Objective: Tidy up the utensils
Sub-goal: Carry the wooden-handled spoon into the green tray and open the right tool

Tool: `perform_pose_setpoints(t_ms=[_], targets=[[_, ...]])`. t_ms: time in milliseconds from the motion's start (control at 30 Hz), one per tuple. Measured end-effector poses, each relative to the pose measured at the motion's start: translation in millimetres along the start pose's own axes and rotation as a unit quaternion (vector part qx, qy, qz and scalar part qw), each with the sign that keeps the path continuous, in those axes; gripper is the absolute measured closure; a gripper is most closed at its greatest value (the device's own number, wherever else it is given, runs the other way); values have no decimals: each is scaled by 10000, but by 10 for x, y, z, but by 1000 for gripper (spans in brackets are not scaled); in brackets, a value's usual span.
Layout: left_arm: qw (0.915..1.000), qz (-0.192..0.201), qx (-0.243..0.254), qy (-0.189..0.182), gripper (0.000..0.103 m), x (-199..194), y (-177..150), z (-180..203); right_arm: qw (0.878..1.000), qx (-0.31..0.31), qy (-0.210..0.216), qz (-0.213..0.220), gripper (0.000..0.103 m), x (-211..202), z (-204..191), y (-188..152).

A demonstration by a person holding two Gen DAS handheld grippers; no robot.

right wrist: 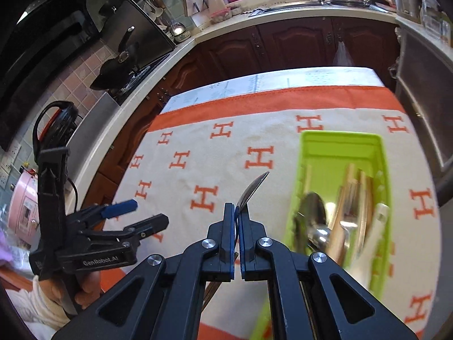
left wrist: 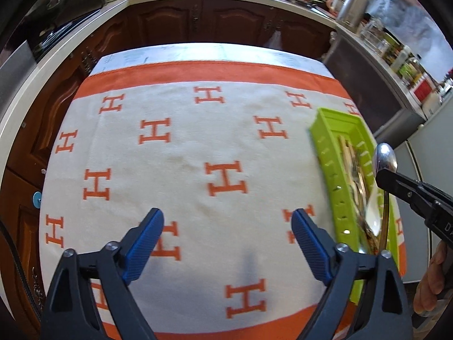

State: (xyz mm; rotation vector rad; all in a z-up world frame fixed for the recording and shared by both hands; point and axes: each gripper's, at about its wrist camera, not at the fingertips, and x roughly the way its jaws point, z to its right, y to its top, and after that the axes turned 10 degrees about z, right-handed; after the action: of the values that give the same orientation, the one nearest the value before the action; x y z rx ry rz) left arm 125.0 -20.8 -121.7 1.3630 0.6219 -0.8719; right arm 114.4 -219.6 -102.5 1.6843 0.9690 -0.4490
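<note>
My right gripper point(right wrist: 237, 211) is shut on a metal spoon point(right wrist: 252, 188), bowl end up, held above the cloth just left of a green utensil tray point(right wrist: 341, 144). In the left wrist view the spoon point(left wrist: 384, 157) and right gripper point(left wrist: 380, 178) hover over the tray point(left wrist: 321, 126). The tray holds wooden chopsticks point(right wrist: 351, 195), a white spoon point(right wrist: 378, 221) and metal utensils point(right wrist: 311, 212). My left gripper point(left wrist: 228, 226) is open and empty above the cloth, left of the tray; it also shows in the right wrist view point(right wrist: 147, 215).
The table carries a white cloth with orange H letters point(left wrist: 175, 153) and an orange border. Dark wooden cabinets point(left wrist: 226, 19) and a counter ring the table. A stove with a black wok point(right wrist: 119, 70) stands at the left. A steel counter with jars point(left wrist: 396, 56) lies at the right.
</note>
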Motion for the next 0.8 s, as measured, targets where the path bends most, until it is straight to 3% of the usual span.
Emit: perform_pose_setpoints(t_ms=[167,333,567,800], targets=[[9998,35,96,-177,1,-98,-19,320,9994,-81,-332,-47,101,-422,298,-153],[9997,41,208,-147,1,-105,-41,563,9960,-630,-616,-128,101,-597,460,-322],[9996,-77,259,-71,1,16,-75,797,9854,-1334,-1022,-280,101,-486,571,-447],[9991,-44,387,156,1,90,-112,921,9821,-1533,-1015,-404,101,-209,633,-409]])
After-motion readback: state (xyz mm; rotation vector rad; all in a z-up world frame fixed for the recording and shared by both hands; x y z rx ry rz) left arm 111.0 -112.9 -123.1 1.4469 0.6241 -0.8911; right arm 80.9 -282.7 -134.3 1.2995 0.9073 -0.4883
